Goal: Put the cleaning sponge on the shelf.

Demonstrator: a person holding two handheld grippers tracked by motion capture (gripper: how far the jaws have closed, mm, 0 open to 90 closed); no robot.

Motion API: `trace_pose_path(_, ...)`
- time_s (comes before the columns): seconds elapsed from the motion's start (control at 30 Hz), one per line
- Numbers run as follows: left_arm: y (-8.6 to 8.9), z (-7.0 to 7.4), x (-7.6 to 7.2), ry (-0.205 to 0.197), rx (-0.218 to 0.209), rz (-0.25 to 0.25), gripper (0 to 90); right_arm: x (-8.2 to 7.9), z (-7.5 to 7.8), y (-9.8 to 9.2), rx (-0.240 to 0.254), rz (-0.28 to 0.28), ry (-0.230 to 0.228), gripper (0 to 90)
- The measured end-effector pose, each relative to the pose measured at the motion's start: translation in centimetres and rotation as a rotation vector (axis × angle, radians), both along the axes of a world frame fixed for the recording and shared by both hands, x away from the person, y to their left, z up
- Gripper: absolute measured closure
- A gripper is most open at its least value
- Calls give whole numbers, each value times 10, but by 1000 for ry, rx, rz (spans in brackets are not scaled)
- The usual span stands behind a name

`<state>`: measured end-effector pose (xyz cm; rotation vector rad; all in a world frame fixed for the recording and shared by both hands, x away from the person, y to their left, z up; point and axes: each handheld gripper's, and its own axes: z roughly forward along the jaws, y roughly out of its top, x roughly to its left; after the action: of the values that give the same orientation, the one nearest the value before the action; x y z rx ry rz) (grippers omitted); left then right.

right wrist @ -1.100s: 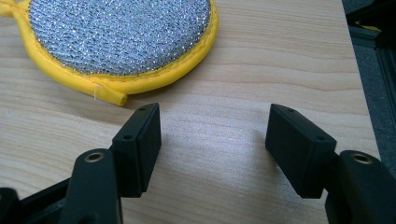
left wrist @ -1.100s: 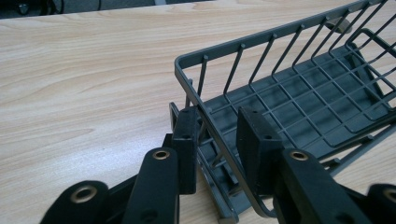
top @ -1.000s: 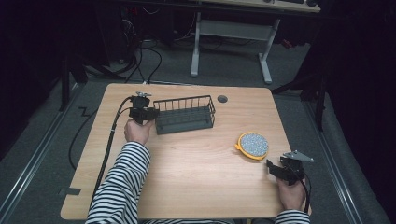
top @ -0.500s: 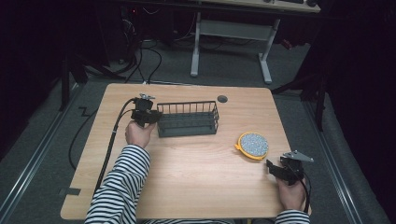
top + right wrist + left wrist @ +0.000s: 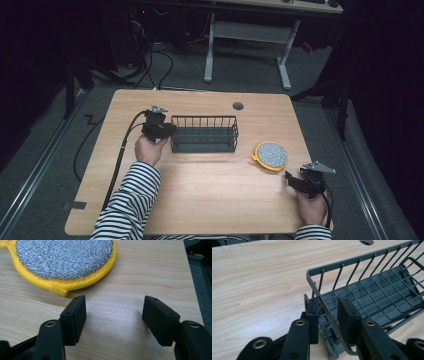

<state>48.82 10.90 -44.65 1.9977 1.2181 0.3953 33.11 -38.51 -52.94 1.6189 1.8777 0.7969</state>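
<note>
A dark wire basket (image 5: 204,134) stands on the wooden table (image 5: 210,200), left of centre. My left gripper (image 5: 169,131) is at the basket's left end. In the left gripper view the jaws straddle the end rim of the basket (image 5: 372,290), and the left gripper (image 5: 328,315) is shut on that wire wall. A round scrubber (image 5: 270,155) with a silver face and yellow edge lies to the basket's right. My right gripper (image 5: 290,179) rests near the table's front right corner. Just short of the scrubber (image 5: 65,257), the right gripper (image 5: 113,315) stands open over bare wood.
A round cable hole (image 5: 238,106) sits near the table's far edge. The left gripper's cable (image 5: 120,160) trails off the table's left side. Another desk frame (image 5: 250,40) and loose cables stand on the floor beyond. The table's right edge is close to the right gripper.
The left gripper and the basket have shifted a little to the right, and the basket now sits squarer to the table. The right gripper has not moved.
</note>
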Motion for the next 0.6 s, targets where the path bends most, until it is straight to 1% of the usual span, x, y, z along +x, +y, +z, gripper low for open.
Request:
trace_pose_path(0.17, -1, -1, -6, -4, 2, -17, 733, 0, 0, 0, 0, 1, 0, 359)
trace_pose_path(0.27, -3, 0, -10, -12, 22, -30, 733, 0, 0, 0, 0, 0, 0, 359)
trace_pose_path(0.47, -1, -1, -15, -6, -7, -47, 737, 0, 0, 0, 0, 0, 0, 359)
trace_pose_path(0.6, -3, -1, -20, -10, -1, -51, 739, 0, 0, 0, -1, 7, -2, 360)
